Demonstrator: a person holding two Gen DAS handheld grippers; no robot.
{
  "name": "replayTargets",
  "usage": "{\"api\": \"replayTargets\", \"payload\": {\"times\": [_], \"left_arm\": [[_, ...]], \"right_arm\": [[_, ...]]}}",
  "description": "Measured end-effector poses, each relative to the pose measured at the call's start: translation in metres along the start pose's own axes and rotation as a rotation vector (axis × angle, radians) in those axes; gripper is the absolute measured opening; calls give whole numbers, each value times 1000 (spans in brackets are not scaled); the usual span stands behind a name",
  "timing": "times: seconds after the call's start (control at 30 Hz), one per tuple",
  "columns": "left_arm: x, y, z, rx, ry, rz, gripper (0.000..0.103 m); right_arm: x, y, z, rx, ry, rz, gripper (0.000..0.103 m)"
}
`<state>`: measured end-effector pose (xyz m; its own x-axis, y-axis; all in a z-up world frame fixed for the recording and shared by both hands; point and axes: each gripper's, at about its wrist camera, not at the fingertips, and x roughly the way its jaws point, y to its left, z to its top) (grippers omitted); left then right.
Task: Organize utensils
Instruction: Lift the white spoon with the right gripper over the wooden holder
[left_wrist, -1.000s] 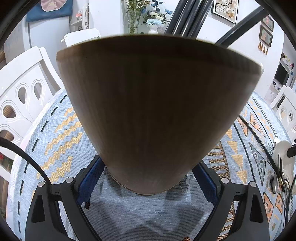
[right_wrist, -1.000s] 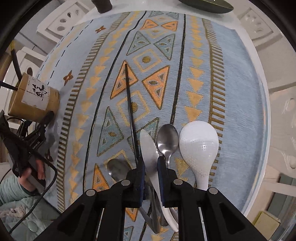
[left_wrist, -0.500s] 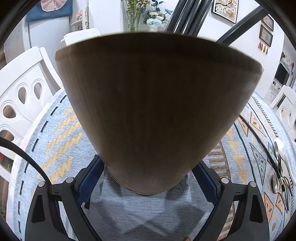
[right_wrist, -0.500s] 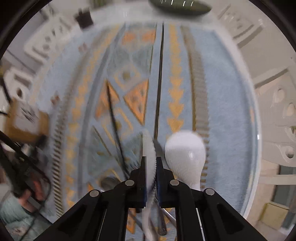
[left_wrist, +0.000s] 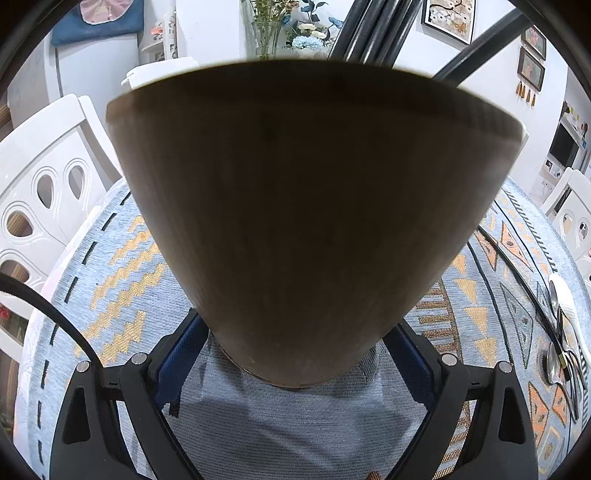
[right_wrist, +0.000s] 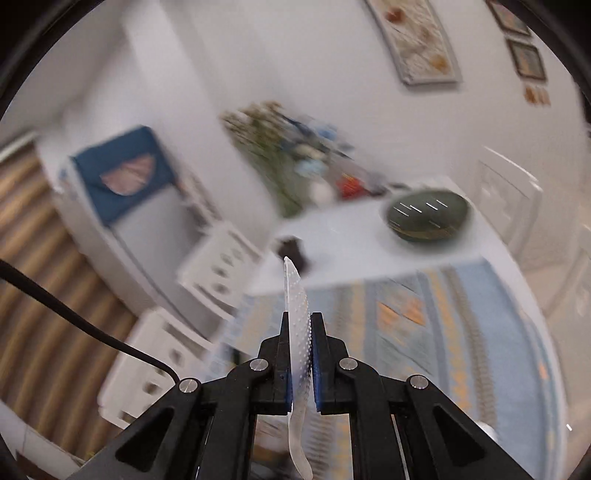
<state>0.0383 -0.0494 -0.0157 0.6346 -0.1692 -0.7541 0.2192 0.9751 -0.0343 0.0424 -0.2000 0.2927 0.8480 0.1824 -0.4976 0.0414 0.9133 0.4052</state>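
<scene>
Left wrist view: the left gripper (left_wrist: 295, 354) grasps a wooden utensil holder (left_wrist: 310, 206) near its base, one blue-padded finger (left_wrist: 181, 354) pressed on each side. The holder stands upright between the fingers on the patterned tablecloth (left_wrist: 122, 266), and its open mouth lies beyond the fingertips, facing up; the interior is hidden from this camera. Black rods (left_wrist: 369, 33), probably chopsticks, rise out of the mouth at the far rim. Well to the right of the fingers, at the frame edge, the remaining utensils (left_wrist: 561, 332) lie flat on the cloth: a white spoon-like piece and metal spoons, long axes running roughly away from the camera. Right wrist view: the frame is motion-blurred. The right gripper (right_wrist: 301, 362) is clenched on a white dotted rice paddle (right_wrist: 297, 325), held edge-on between the pads. Its long axis runs along the fingers: one end projects beyond the fingertips, the other trails back under the gripper body. The paddle is clear of the cloth; a dark bowl (right_wrist: 428, 218) stands on the table far beyond the fingertips. The holder is not visible here. Judged from the task, the coming move depends on bringing the paddle's long axis upright over the holder mouth, which only the right hand can do.
</scene>
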Motion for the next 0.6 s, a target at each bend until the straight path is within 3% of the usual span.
{"api": "replayTargets", "payload": {"times": [0.17, 0.23, 0.6], "left_arm": [[0, 0, 0, -4, -2, -5, 94], [-1, 0, 0, -5, -3, -7, 94], [-1, 3, -1, -6, -2, -10, 94]], "right_arm": [[36, 53, -15, -68, 12, 43, 7], [52, 59, -25, -55, 41, 68, 7], [86, 65, -58, -81, 64, 7, 7]]}}
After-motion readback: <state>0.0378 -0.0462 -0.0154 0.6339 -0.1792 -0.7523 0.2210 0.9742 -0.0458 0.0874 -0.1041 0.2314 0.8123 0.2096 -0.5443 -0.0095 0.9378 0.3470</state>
